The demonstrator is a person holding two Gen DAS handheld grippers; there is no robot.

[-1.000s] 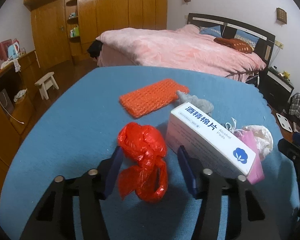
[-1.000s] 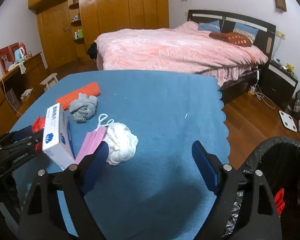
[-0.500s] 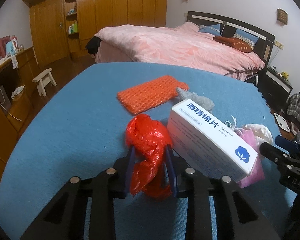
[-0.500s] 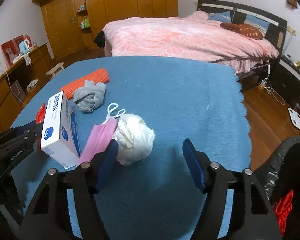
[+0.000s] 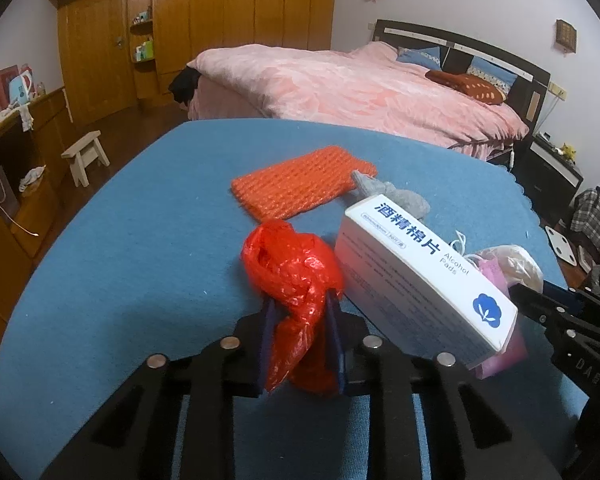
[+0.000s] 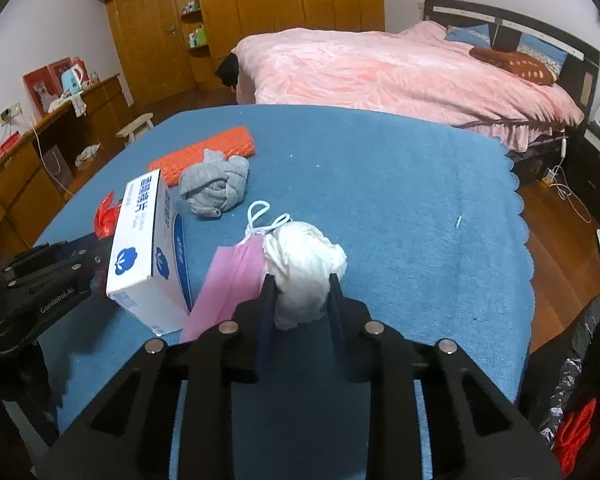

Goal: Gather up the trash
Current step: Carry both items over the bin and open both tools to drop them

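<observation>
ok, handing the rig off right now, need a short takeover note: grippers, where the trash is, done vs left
Left hand-held gripper: jaws closing on the red plastic bag, still on the blue table.
Right hand-held gripper: jaws closing around the white crumpled wad, also on the table.
Bin with black liner at lower right holds something red.
Left: lift and bin both, then pink mask, alcohol pads box, grey cloth, orange mesh.

Blue-clothed table (image 6: 380, 184) with red bag (image 5: 296, 272), box (image 6: 148, 252), white wad (image 6: 304, 264), pink mask (image 6: 228, 284), grey cloth (image 6: 216, 188).
</observation>
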